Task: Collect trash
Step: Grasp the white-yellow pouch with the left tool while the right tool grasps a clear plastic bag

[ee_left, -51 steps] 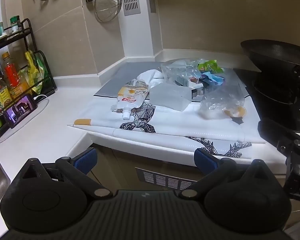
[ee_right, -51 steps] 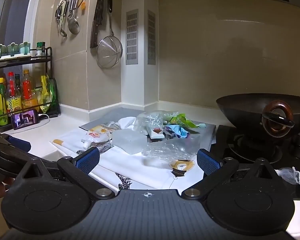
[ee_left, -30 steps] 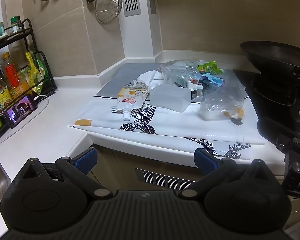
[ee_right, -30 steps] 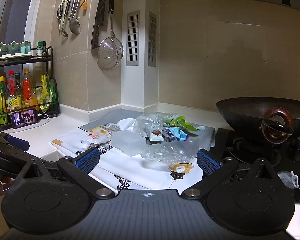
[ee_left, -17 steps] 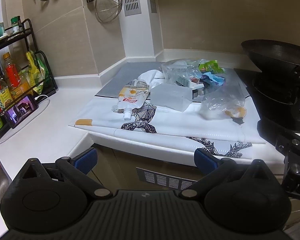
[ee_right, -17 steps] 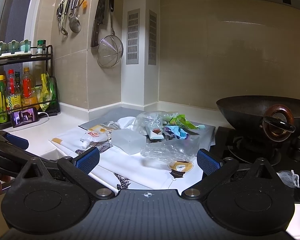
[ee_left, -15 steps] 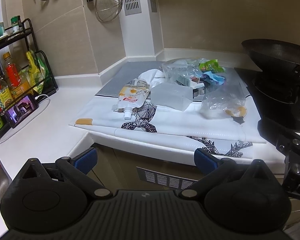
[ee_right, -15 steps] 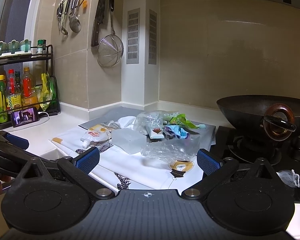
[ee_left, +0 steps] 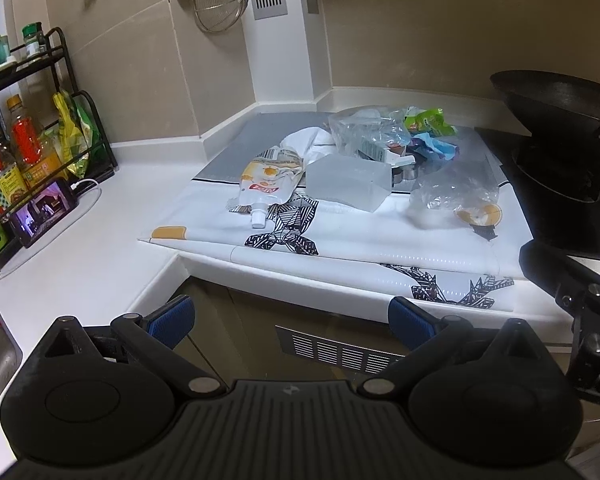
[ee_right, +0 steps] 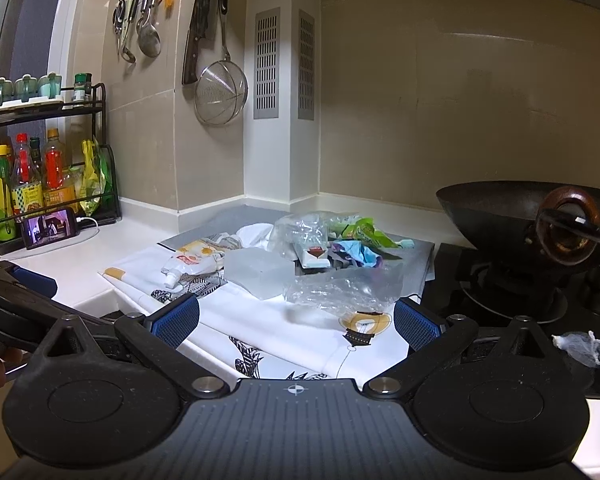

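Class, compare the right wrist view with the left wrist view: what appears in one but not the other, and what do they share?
Only the right wrist view shows the hanging spoons, the wok handle ring and a crumpled white scrap on the stove. Only the left wrist view shows the cabinet vent below the counter. Both show the spouted pouch, the frosted box, the clear plastic bag and the wok.

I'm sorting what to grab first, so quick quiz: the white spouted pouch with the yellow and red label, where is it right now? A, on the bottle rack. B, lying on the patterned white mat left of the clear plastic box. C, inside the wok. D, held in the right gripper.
B: the spouted pouch lies flat on the patterned mat, just left of the clear plastic box; both grippers are open and empty.
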A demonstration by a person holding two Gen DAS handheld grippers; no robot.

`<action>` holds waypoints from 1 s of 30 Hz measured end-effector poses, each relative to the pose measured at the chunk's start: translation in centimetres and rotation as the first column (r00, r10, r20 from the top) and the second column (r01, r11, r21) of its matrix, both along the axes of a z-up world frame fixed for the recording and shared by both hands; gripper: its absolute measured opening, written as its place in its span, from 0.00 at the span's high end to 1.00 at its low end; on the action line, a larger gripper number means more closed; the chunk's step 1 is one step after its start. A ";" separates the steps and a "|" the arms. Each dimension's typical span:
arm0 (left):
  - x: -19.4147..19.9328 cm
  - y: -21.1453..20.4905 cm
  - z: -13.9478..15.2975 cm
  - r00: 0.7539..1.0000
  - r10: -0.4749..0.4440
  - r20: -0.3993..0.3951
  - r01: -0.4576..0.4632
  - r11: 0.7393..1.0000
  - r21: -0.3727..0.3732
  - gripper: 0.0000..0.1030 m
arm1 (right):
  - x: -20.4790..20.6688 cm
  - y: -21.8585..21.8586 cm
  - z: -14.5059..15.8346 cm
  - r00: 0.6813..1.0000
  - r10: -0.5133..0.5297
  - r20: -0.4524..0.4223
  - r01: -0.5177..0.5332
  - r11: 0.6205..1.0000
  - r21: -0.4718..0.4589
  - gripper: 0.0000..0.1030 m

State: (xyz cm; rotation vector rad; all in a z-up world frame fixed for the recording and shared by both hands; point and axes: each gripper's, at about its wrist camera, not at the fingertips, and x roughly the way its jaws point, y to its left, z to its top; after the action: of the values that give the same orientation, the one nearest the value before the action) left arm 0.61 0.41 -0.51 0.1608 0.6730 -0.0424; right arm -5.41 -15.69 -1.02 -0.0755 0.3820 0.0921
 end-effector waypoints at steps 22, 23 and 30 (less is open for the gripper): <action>15.1 6.9 -0.3 0.975 0.209 -0.080 -0.217 0.970 -0.113 0.00 | 15.1 -3.1 -4.5 0.949 -0.292 -0.119 0.313 0.920 0.237 0.00; 16.7 6.8 -0.4 0.974 0.215 -0.075 -0.223 0.967 -0.120 0.00 | 16.4 -3.4 -4.9 0.938 -0.319 -0.136 0.344 0.909 0.235 0.00; 26.4 6.0 -3.2 0.969 0.200 -0.143 -0.210 0.976 -0.061 0.00 | 21.6 -3.6 -7.8 0.911 -0.303 -0.279 0.357 0.919 0.168 0.00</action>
State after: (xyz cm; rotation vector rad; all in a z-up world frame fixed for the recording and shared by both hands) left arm 26.98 6.38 -3.70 0.0145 0.8198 0.1214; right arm 16.18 -19.29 -8.82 0.2194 0.6289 -0.1978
